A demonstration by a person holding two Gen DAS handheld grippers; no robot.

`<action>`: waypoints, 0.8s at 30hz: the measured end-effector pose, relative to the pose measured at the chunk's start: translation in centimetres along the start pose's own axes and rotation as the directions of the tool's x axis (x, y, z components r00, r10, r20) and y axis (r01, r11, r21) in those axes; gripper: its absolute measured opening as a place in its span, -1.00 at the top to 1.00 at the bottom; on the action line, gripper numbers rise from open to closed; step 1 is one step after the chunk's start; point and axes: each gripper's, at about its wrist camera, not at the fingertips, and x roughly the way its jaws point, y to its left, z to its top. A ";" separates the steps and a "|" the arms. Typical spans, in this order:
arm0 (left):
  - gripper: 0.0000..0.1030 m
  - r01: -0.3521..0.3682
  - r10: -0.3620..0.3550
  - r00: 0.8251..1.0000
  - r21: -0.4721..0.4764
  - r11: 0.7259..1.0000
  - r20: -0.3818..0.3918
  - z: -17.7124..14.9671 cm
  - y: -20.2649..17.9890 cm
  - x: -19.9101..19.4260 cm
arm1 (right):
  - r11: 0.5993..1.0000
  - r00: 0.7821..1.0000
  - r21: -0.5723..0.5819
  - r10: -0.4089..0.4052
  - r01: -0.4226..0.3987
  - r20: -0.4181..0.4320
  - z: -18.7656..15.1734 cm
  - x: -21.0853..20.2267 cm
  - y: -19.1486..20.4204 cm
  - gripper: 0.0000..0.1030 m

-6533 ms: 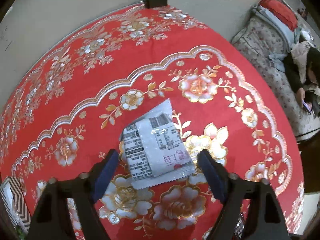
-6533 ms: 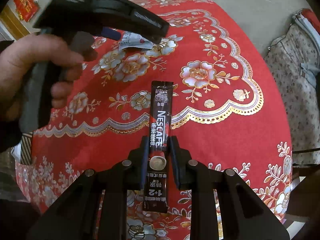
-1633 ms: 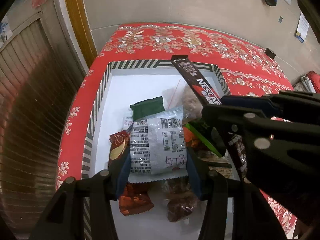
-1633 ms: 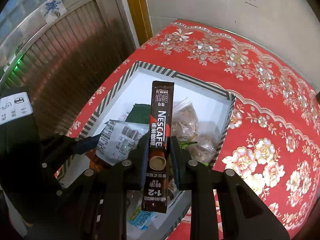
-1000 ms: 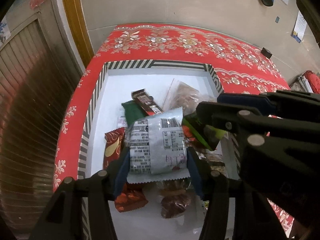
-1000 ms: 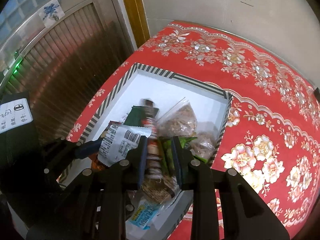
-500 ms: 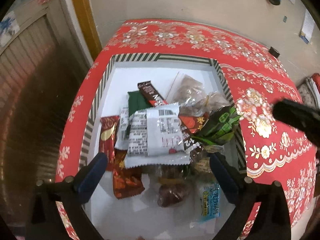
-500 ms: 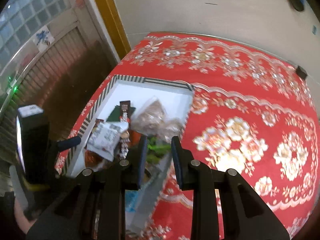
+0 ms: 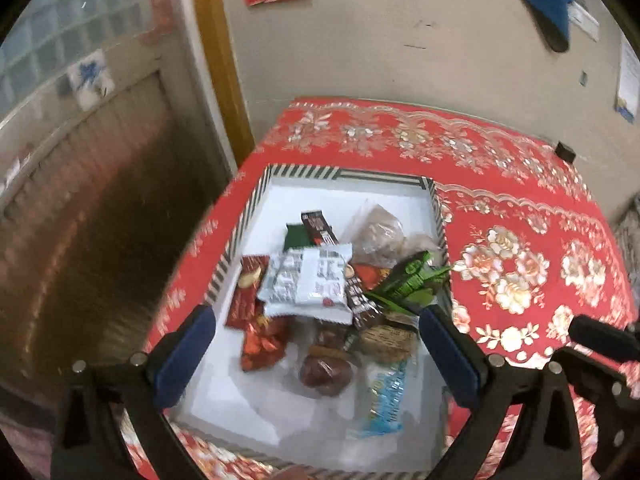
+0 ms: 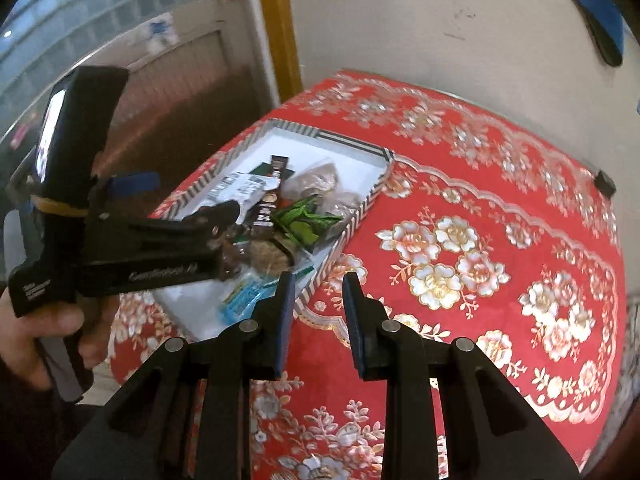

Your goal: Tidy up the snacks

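Observation:
A white-lined box with a striped rim [image 9: 344, 174] sits at the left end of the red flowered tablecloth [image 9: 512, 216]. A white printed snack packet [image 9: 306, 282] lies on top of the pile inside. A dark Nescafe coffee stick [image 9: 320, 226] lies slanted beside and partly under it. My left gripper [image 9: 315, 318] hangs open wide above the box, empty. My right gripper [image 10: 319, 284] is over the cloth just right of the box [image 10: 360, 148], its jaws a narrow gap apart with nothing between them.
Green packets [image 9: 412, 280], red wrappers [image 9: 262, 344], a blue-white bar [image 9: 386, 396] and bagged snacks fill the box. A person's hand [image 10: 48, 332] holds the left gripper's handle. A small black object [image 10: 605, 184] sits at the table's far edge. A wall and wooden door frame stand behind.
The left jaws opened and let the white packet fall into the box, then rose. The coffee stick dropped from the right gripper into the box; the right gripper pulled away to the right.

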 end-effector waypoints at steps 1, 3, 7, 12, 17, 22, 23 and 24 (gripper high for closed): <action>-1.00 -0.013 0.013 1.000 -0.012 1.000 -0.026 -0.1 -0.1 0.3 | 1.000 1.000 -0.005 0.004 -0.004 0.001 -0.2 -0.1 -0.1 0.53; -1.00 -0.043 0.042 0.997 -0.018 0.999 -0.060 -0.7 -0.4 0.6 | 1.000 1.000 -0.002 0.019 -0.019 0.001 -0.6 -0.4 -0.6 0.53; -1.00 -0.078 0.073 0.991 -0.037 0.996 -0.108 -2.1 -0.6 0.7 | 0.999 0.999 0.006 0.041 -0.041 -0.002 -1.1 -0.5 -1.2 0.53; -1.00 -0.092 0.086 0.988 -0.044 0.995 -0.127 -3.0 -0.1 0.4 | 0.998 0.998 -0.002 0.064 -0.064 -0.005 -1.0 -0.4 -1.2 0.53; -1.00 -0.079 0.073 0.988 -0.045 0.996 -0.135 -3.1 0.4 0.7 | 0.997 0.997 -0.028 0.076 -0.076 -0.010 -0.5 0.0 -0.2 0.53; -1.00 -0.053 0.047 0.988 -0.040 0.998 -0.148 -2.9 1.2 1.5 | 0.997 0.997 -0.025 0.072 -0.073 -0.020 -0.1 0.7 0.6 0.53; -1.00 -0.047 0.041 0.988 -0.042 0.998 -0.152 -2.9 1.5 1.6 | 0.997 0.997 -0.026 0.069 -0.070 -0.022 0.0 0.9 0.7 0.53; -1.00 -0.041 0.034 0.988 -0.044 0.998 -0.153 -2.9 1.6 1.7 | 0.998 0.998 -0.026 0.065 -0.065 -0.024 0.2 1.0 0.9 0.53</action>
